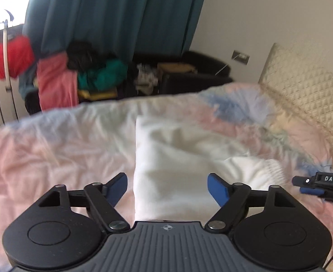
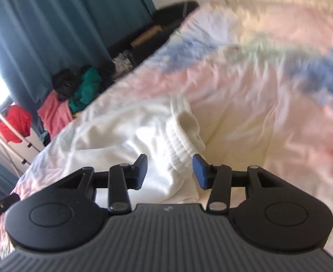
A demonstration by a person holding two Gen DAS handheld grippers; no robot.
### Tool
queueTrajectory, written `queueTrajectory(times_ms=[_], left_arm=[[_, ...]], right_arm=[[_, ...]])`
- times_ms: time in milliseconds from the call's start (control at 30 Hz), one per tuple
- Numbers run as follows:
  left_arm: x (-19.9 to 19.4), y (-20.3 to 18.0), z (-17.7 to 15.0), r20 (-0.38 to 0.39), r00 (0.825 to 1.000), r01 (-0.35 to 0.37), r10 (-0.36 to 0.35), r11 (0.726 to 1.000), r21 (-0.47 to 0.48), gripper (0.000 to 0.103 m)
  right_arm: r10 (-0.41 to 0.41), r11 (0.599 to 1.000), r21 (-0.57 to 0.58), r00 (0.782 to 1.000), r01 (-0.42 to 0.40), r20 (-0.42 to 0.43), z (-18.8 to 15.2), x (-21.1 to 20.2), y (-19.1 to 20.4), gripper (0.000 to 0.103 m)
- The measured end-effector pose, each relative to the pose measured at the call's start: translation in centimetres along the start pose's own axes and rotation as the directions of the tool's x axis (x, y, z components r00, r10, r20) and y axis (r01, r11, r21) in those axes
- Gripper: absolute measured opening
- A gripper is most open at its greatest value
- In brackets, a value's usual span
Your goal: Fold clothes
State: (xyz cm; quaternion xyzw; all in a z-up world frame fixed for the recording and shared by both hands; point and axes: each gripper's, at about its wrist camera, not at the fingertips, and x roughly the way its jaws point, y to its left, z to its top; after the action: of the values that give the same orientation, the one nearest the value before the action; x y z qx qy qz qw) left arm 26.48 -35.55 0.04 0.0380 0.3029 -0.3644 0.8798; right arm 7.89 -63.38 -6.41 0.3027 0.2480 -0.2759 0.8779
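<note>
The white garment (image 1: 177, 158) on the bed (image 1: 53, 154) looks soft, light, floppy — best pinched at its ribbed waistband (image 2: 180, 140), thick enough to hold — both the left tool (image 1: 167, 188) and right tool (image 2: 170, 170) gape empty.

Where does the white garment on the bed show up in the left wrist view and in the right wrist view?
Left wrist view: the white garment lies centre frame, between and beyond the open fingers.
Right wrist view: the white garment sits centre-left, its ribbed band between the fingers.
Shared landmark: the teal curtain at upper left.
</note>
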Motion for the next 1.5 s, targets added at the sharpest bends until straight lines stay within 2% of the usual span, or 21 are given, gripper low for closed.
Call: queueTrajectory(times_ms=[100,233,267,433,600,700,800,967,1133,1300,1433,1500], left_arm=[[-5.1,-1.4,0.2,0.023,1.0,0.007,-0.007,1.0,0.02,0.103],[-12.3,-3.4,-0.4,0.073,0.997,0.003,-0.006,0.999,0.051,0.103],[-13.6,-3.8,-0.7,0.079,0.997,0.0,-0.005,0.998,0.06,0.103],[-20.9,-5.5,-3.5,0.122,0.992,0.014,-0.025,0.996,0.085,0.103],[-25.4,-6.3,-6.7,0.157,0.987,0.017,-0.033,0.995,0.101,0.103],[-26.5,-6.4,-8.4,0.156,0.988,-0.004,-0.013,0.994,0.108,0.103],[-27.5,-6.2,-10.2,0.174,0.984,-0.057,0.035,0.991,0.121,0.103],[-28.0,-5.0,-13.2,0.246,0.967,-0.111,0.073,0.983,0.144,0.103],[-27.0,-3.8,-15.2,0.256,0.965,-0.108,0.063,0.981,0.163,0.103],[-26.0,-3.2,-16.7,0.297,0.952,-0.129,0.07,0.974,0.184,0.103],[-25.0,-2.7,-17.3,0.314,0.943,-0.162,0.113,0.977,0.137,0.103],[-24.4,-2.1,-17.1,0.295,0.946,-0.17,0.136,0.981,0.093,0.103]], right_arm=[[0.015,0.997,-0.077,1.0,-0.013,0.026,0.3,-4.7,1.6,0.048],[0.064,0.981,-0.186,0.995,-0.047,0.082,-1.1,-11.4,3.9,0.083],[0.075,0.976,-0.212,0.993,-0.054,0.094,-1.7,-12.9,4.5,0.087],[0.114,0.954,-0.289,0.987,-0.078,0.111,-4.9,-19.2,6.8,0.087],[0.15,0.939,-0.329,0.98,-0.1,0.13,-8.5,-23.0,8.2,0.087],[0.158,0.932,-0.349,0.974,-0.094,0.16,-10.4,-24.2,8.8,0.087],[0.164,0.926,-0.367,0.969,-0.086,0.187,-12.2,-24.7,9.4,0.087],[0.159,0.922,-0.383,0.961,-0.062,0.226,-15.1,-23.7,10.0,0.087],[0.142,0.921,-0.388,0.955,-0.031,0.26,-17.9,-21.9,10.2,0.087],[0.122,0.916,-0.402,0.953,-0.001,0.276,-19.8,-19.7,10.1,0.087],[0.123,0.922,-0.387,0.952,-0.005,0.281,-20.9,-18.4,9.5,0.087],[0.115,0.925,-0.381,0.951,0.003,0.287,-21.3,-17.9,9.4,0.087]])
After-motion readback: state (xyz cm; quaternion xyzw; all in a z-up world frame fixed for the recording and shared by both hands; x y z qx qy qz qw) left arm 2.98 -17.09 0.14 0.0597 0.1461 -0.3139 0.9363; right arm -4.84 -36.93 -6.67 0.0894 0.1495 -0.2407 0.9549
